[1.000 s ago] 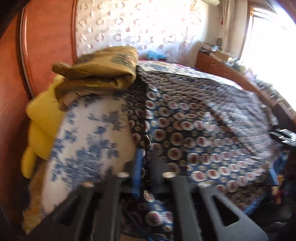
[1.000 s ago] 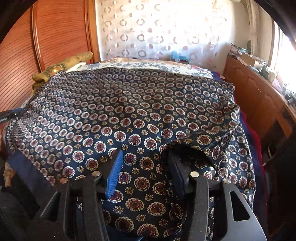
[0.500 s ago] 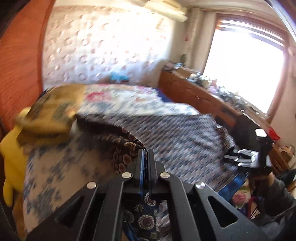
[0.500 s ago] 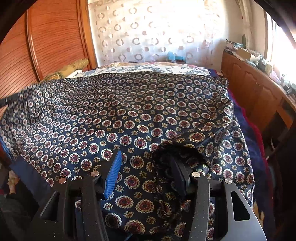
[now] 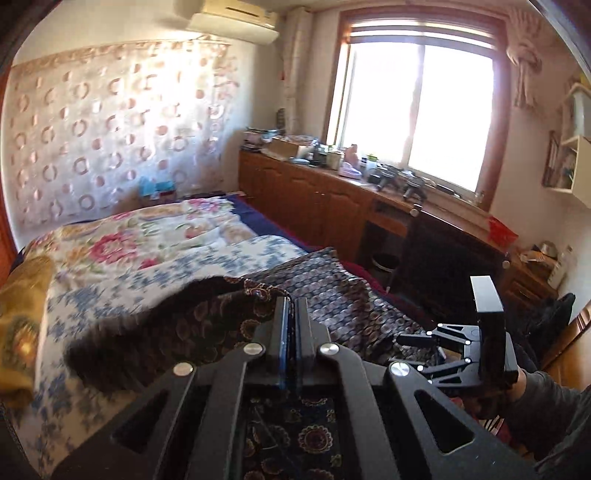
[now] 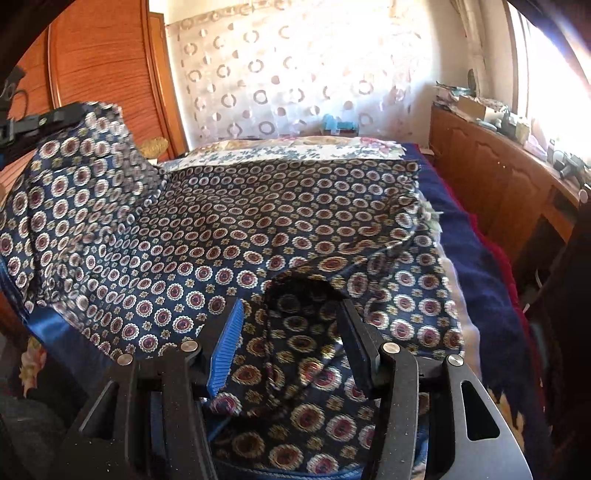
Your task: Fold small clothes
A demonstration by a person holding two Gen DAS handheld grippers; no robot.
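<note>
Over the bed's [image 6: 476, 266] left edge, left tongs [image 5: 290, 306] pinch the limp, slippery patterned cloth's [image 6: 258, 221] corner; right tongs [image 6: 291, 332] gape, fabric bunched between.

A home bedroom is shown: a bed with a floral quilt [image 5: 155, 243] at 9 o'clock, a wall-mounted white air conditioner [image 5: 232, 16] at 12, wooden cabinets [image 5: 310, 192] beneath a sunlit window [image 5: 417, 96] at 2.
</note>
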